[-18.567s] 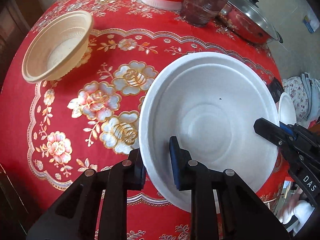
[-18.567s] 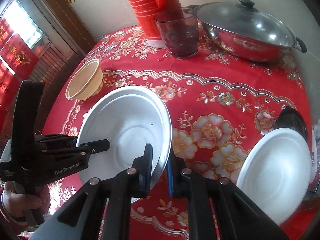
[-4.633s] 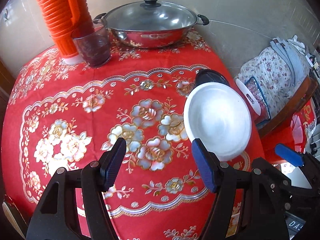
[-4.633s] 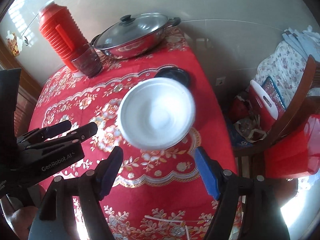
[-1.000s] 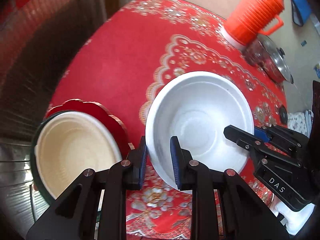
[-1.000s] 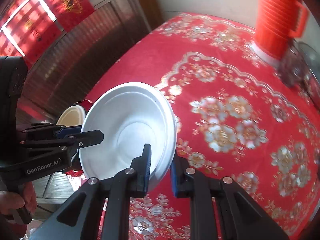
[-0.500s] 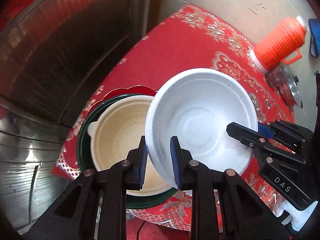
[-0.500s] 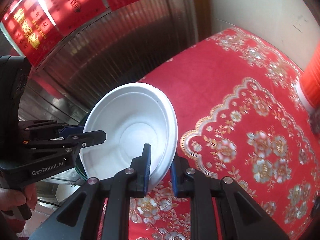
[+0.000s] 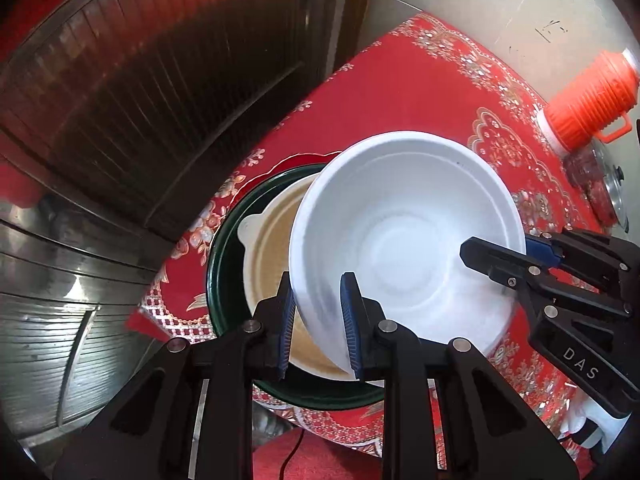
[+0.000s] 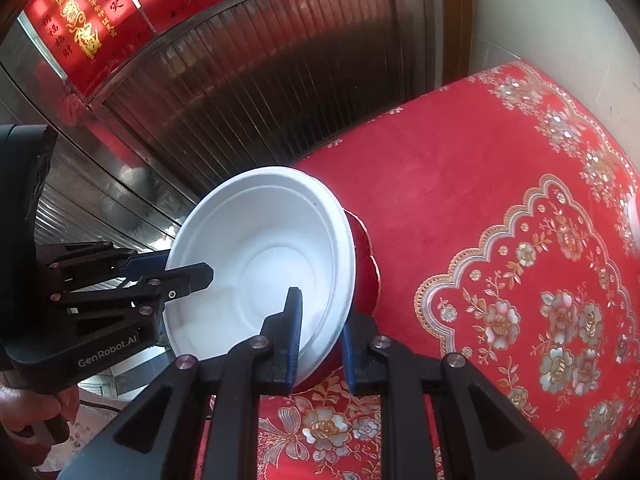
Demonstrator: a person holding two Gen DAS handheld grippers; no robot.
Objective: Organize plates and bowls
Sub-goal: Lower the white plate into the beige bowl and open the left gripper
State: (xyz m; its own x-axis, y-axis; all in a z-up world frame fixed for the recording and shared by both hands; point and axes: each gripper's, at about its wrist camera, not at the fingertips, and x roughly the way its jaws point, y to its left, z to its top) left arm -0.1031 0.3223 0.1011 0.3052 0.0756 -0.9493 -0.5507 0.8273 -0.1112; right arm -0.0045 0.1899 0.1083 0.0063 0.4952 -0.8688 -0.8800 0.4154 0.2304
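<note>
White round foam bowl [image 9: 408, 236] carried over stack at table edge: beige bowl [image 9: 272, 240] nested in dark green dish [image 9: 224, 248], red scalloped plate [image 10: 366, 264] beneath. Nesting not yet done; lowering and release left. Left gripper [image 9: 318, 322] clenched on near rim, steeply downward. Right gripper [image 10: 320, 334] clenched on opposite rim, tilted down. Red floral tablecloth [image 10: 500, 208] otherwise bare nearby.
</note>
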